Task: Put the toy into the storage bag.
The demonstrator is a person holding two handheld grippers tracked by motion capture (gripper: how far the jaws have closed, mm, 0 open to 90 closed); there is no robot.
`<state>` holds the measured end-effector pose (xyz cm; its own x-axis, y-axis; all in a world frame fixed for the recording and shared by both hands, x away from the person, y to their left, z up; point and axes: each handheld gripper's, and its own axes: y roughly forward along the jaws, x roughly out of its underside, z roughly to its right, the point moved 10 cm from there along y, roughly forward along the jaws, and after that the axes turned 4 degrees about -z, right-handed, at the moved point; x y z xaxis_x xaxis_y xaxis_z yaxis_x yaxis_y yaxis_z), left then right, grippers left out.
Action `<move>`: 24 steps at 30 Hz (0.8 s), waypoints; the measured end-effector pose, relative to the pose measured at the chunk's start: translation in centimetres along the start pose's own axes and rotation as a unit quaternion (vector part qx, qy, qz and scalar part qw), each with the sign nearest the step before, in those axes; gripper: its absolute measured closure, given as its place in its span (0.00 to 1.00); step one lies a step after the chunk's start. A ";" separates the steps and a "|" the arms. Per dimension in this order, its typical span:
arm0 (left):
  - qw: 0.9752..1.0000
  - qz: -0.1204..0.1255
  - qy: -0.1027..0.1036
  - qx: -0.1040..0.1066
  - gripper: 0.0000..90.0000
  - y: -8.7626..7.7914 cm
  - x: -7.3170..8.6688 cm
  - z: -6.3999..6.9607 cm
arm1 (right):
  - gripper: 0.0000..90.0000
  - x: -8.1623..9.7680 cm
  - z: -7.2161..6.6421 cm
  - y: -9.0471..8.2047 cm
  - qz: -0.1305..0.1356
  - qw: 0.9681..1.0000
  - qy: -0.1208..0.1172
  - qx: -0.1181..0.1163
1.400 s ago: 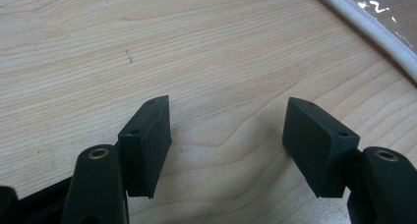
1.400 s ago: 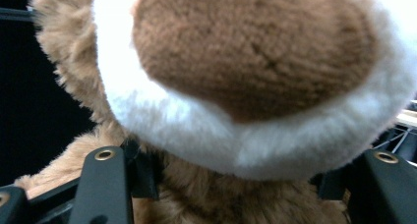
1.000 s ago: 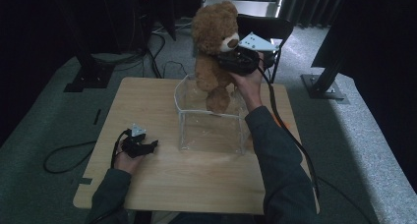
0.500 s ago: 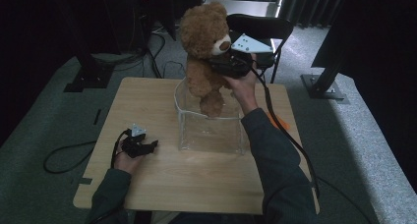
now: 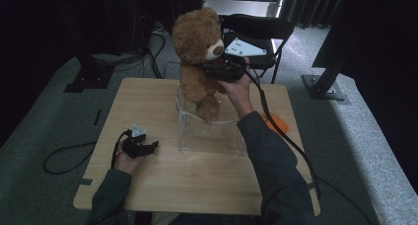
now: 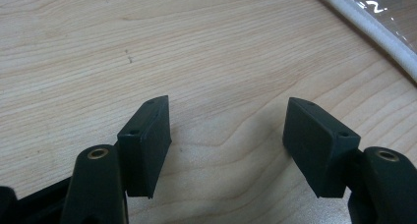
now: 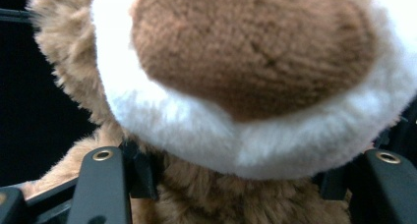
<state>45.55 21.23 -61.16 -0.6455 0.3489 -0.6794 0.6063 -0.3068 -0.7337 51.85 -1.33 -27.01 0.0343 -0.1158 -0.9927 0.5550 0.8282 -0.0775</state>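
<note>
Dark floor and cables ring the pale wooden surface (image 5: pixel 162 185), where the right tool (image 5: pixel 217 71) clamps a teddy bear (image 5: pixel 197 47) at the neck, its legs dangling into the clear bin (image 5: pixel 212 136) at the surface's 12 o'clock. Soft plush could slip, or a foot catch the rim and tip the bin. The right gripper view shows fur between its jaws; the left tool (image 6: pixel 226 135) rests open and empty at 8 o'clock.

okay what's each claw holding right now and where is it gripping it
The right claw holds the teddy bear by its upper body, just under the chin. The left claw holds nothing; its jaws stand open over the bare table.
</note>
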 end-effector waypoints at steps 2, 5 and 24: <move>1.000 0.000 0.000 0.000 0.39 0.0 0.0 0.0 | 0.39 0.2 -0.1 0.0 -0.003 1.000 -0.001 0.000; 1.000 0.000 0.000 0.000 0.39 0.0 0.0 0.0 | 0.39 0.4 -0.2 0.0 -0.007 1.000 -0.003 -0.002; 1.000 0.000 0.000 -0.001 0.39 0.0 0.0 0.0 | 0.38 1.5 0.3 0.3 -0.019 1.000 0.008 -0.004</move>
<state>45.54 21.24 -61.16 -0.6458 0.3485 -0.6794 0.6069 -0.3056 -0.7337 52.30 -1.44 -28.50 0.0007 -0.1382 -0.9904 0.5489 0.8279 -0.1151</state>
